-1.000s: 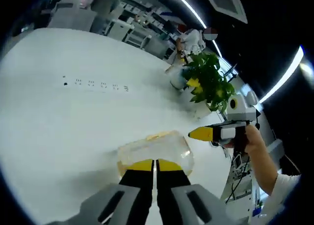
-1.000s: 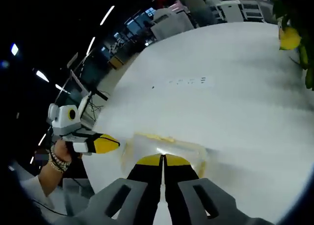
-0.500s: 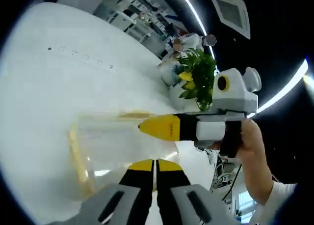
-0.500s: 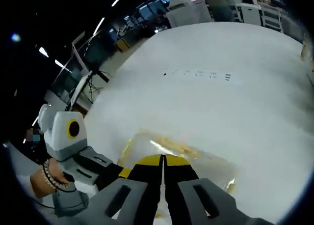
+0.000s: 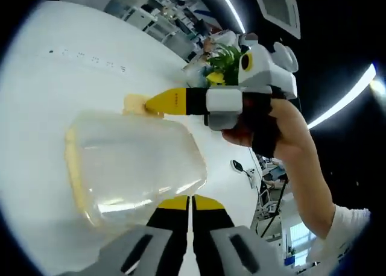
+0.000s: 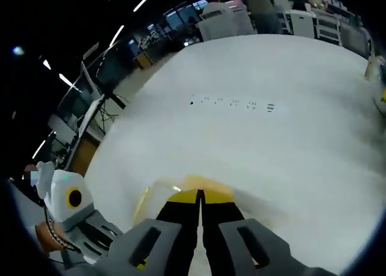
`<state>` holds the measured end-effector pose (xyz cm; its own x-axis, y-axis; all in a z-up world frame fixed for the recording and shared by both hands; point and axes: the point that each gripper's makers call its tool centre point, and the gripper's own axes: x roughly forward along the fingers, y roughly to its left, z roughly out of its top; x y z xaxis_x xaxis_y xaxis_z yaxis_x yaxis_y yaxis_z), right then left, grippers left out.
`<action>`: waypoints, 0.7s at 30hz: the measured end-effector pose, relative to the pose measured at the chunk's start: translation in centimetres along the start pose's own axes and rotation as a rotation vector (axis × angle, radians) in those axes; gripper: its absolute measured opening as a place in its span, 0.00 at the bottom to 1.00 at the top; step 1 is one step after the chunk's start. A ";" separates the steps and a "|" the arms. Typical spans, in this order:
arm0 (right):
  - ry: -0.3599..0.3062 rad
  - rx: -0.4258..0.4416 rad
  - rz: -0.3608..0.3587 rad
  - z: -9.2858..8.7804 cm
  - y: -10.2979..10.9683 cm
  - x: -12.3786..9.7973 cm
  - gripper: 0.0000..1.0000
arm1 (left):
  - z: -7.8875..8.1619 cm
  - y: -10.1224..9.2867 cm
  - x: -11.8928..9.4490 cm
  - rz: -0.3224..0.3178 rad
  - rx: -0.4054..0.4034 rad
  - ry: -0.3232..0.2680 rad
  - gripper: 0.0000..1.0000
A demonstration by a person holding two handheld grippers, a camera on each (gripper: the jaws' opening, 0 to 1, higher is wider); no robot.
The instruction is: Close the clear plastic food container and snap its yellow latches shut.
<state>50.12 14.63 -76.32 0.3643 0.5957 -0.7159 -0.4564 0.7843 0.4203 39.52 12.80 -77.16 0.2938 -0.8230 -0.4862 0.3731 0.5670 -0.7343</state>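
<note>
The clear plastic container (image 5: 136,161) lies on the white table (image 5: 42,89), lid down on it. A yellow latch (image 5: 73,170) runs along its left side and another yellow latch (image 5: 134,103) sits at its far end. My left gripper (image 5: 192,202) is shut, its tips at the container's near edge. My right gripper (image 5: 152,105) reaches in from the right, shut, with its tip touching the far latch. In the right gripper view my right gripper (image 6: 199,196) is shut over that yellow latch (image 6: 205,183). The left gripper's body (image 6: 67,199) shows at lower left.
A potted plant (image 5: 222,58) stands at the table's far side behind the right gripper. A row of small black marks (image 6: 232,102) lies mid-table. A person's hand (image 5: 274,128) holds the right gripper. Desks and shelves stand beyond the table's edge (image 6: 120,116).
The right gripper swung from beside the container across its top to the far latch. Both cameras closed in on the container, which looms larger in the left gripper view.
</note>
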 end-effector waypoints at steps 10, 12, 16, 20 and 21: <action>0.039 -0.057 -0.085 -0.6 -1.7 0.7 0.00 | -1.3 0.1 0.2 0.005 0.034 0.029 0.00; 0.044 -0.061 -0.084 -0.4 -1.9 0.8 0.00 | -1.5 -0.2 0.1 0.006 0.037 0.026 0.00; 0.058 -0.148 -0.028 0.3 -0.6 0.4 0.00 | -0.7 -1.3 -0.7 -0.038 0.121 0.027 0.00; 0.103 -0.376 0.015 1.4 1.1 -0.3 0.00 | 1.1 -1.9 -2.1 -0.019 0.396 0.015 0.00; 0.119 -0.458 0.015 1.6 1.4 -0.5 0.00 | 1.5 -1.9 -2.4 0.002 0.474 0.001 0.00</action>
<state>50.61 15.70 -74.50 0.2714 0.5614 -0.7818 -0.7816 0.6025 0.1613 39.47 13.74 -73.89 0.2940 -0.8215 -0.4885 0.7334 0.5217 -0.4358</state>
